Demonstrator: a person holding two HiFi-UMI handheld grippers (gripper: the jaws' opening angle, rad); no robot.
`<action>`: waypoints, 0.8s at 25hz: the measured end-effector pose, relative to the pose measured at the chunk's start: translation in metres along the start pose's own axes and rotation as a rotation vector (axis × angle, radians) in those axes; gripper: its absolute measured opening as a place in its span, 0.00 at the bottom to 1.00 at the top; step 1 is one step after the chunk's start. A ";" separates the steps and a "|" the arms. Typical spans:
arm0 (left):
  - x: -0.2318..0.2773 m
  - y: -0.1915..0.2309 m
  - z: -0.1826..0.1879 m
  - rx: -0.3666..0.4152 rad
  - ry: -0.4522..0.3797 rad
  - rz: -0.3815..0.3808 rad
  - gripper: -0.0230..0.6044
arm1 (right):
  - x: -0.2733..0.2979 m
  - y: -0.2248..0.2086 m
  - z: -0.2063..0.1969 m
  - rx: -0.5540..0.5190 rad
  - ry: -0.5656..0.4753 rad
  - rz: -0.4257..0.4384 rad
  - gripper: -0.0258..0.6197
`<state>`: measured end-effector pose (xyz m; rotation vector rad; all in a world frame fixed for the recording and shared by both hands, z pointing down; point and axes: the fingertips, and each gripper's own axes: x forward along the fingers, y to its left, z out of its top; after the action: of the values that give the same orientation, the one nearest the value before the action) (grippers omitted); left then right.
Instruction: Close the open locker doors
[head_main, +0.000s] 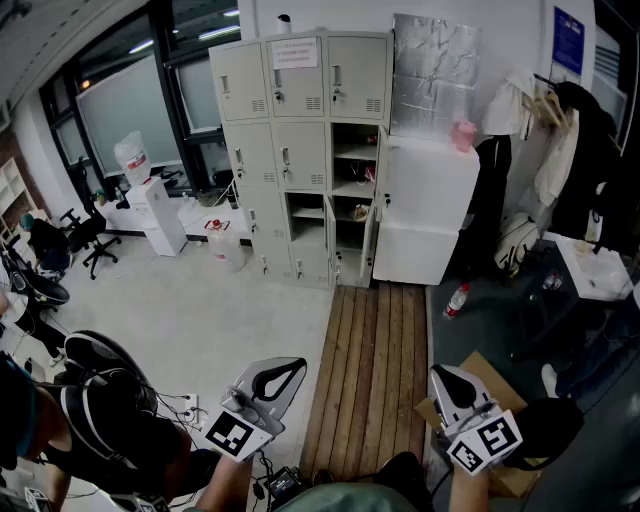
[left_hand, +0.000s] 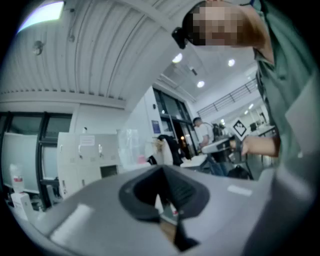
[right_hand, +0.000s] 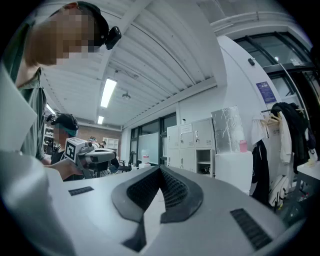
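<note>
A: Head view?
B: You're well apart from the lockers (head_main: 300, 150), across the floor (head_main: 200, 310); several right-side compartments stand open. Your left tool (head_main: 290, 370) and right tool (head_main: 447, 380) sit low, near you.
A: Left gripper view?
B: Your left tool's pressed together, empty.
A: Right gripper view?
B: Your right tool's pressed together, empty; lockers far ahead.

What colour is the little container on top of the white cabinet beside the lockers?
Pink. The head view shows the container best.
</note>
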<state>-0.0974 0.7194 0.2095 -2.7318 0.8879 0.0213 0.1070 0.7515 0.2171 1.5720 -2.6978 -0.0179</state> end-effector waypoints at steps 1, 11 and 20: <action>0.000 0.001 0.001 0.001 0.000 0.002 0.04 | 0.001 0.000 0.001 -0.001 -0.002 0.003 0.05; 0.007 0.007 0.000 -0.001 -0.011 -0.011 0.04 | 0.008 -0.003 0.000 0.003 0.004 -0.006 0.05; 0.018 0.012 -0.009 -0.029 -0.021 -0.039 0.04 | 0.012 -0.010 -0.002 -0.003 0.015 -0.042 0.05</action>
<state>-0.0902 0.6976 0.2137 -2.7699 0.8348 0.0560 0.1098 0.7366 0.2195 1.6202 -2.6520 -0.0104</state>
